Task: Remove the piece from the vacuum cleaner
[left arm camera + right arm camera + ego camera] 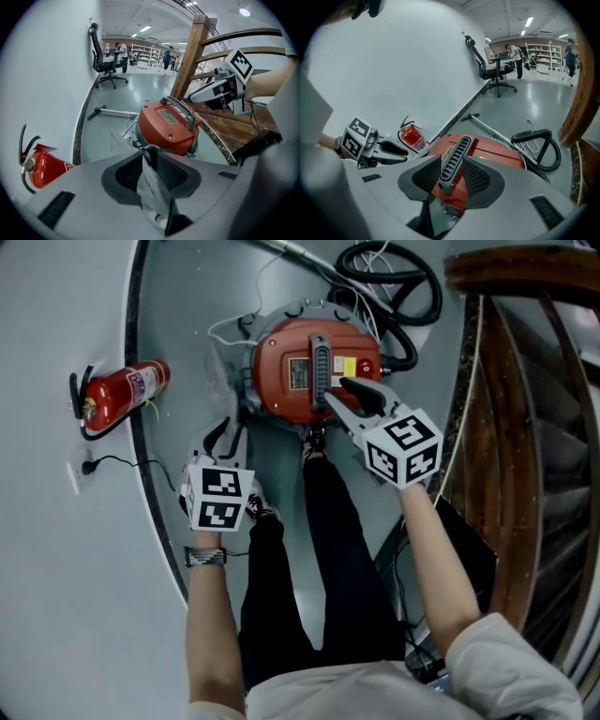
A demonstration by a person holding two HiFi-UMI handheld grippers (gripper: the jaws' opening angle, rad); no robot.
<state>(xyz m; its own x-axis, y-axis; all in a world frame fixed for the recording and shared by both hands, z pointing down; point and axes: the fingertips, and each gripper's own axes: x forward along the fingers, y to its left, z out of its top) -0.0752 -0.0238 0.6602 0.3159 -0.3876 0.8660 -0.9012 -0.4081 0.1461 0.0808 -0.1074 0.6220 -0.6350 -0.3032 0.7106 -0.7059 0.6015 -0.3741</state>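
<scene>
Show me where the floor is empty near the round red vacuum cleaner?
Bare grey floor lies between the dark baseboard strip and the round red vacuum cleaner, at the head view's upper left. Crowded behind the cleaner: black ribbed hose, white cables. The brown wooden stairs close the right side.

Both arms are stretched forward and down, and one gripper is held in each hand. The left gripper point(228, 432) is pointed steeply downward, and its marker cube point(217, 496) is turned up toward the head. A striped band point(204, 557) is worn on the left wrist, and the left forearm point(208, 624) is bare. The right gripper point(337, 392) is held further forward and is tilted less steeply. The right forearm point(439, 568) is bare up to a light sleeve point(511, 667) at the elbow. The jaws of both grippers are set apart. A clear gap is seen between the left pads point(129, 172) and between the right pads point(477, 178), and they are not pressed on anything.
</scene>
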